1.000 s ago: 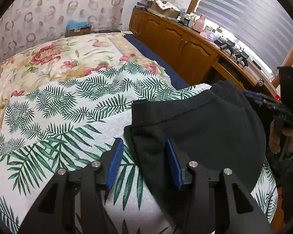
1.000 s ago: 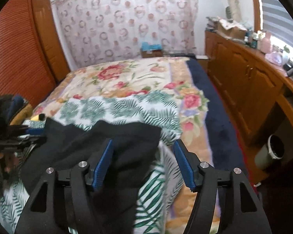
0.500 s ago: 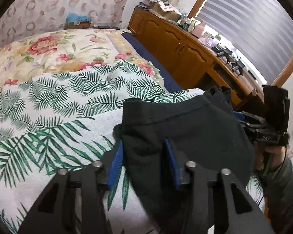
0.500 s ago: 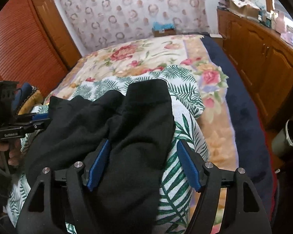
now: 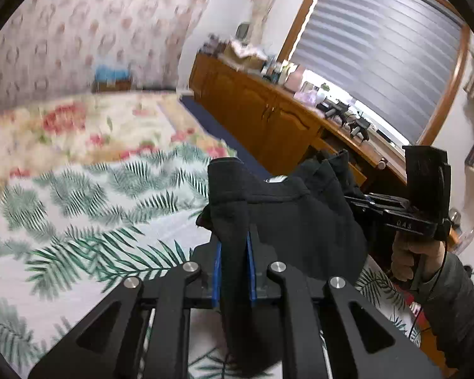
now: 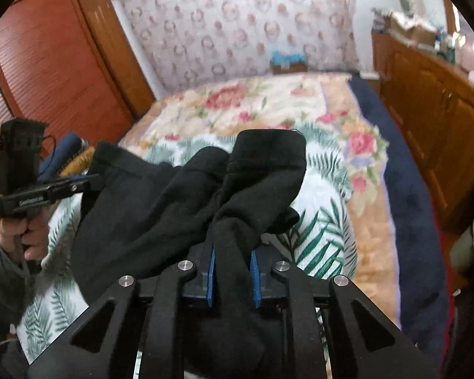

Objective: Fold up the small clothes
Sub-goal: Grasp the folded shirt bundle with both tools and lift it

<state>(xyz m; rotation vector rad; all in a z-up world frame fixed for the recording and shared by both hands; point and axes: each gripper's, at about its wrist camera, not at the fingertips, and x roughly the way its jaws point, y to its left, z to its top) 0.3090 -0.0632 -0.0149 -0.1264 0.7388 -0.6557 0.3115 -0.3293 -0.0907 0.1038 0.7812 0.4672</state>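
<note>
The left gripper [image 5: 233, 271] has just been closing, and its blue pads [image 5: 218, 271] now pinch a fold of the black garment [image 5: 287, 221], which rises from the jaws toward twelve o'clock. The right gripper [image 6: 232, 279] has likewise just been closing and is clenched on another bunch of the same cloth. In the right wrist view the garment spreads from the jaws to ten o'clock, hanging between both tools over the palm-leaf sheet [image 6: 319, 240]. Beyond it at twelve lies the floral bedspread [image 6: 252, 101]; wooden cabinets [image 6: 439, 120] stand at two o'clock.
</note>
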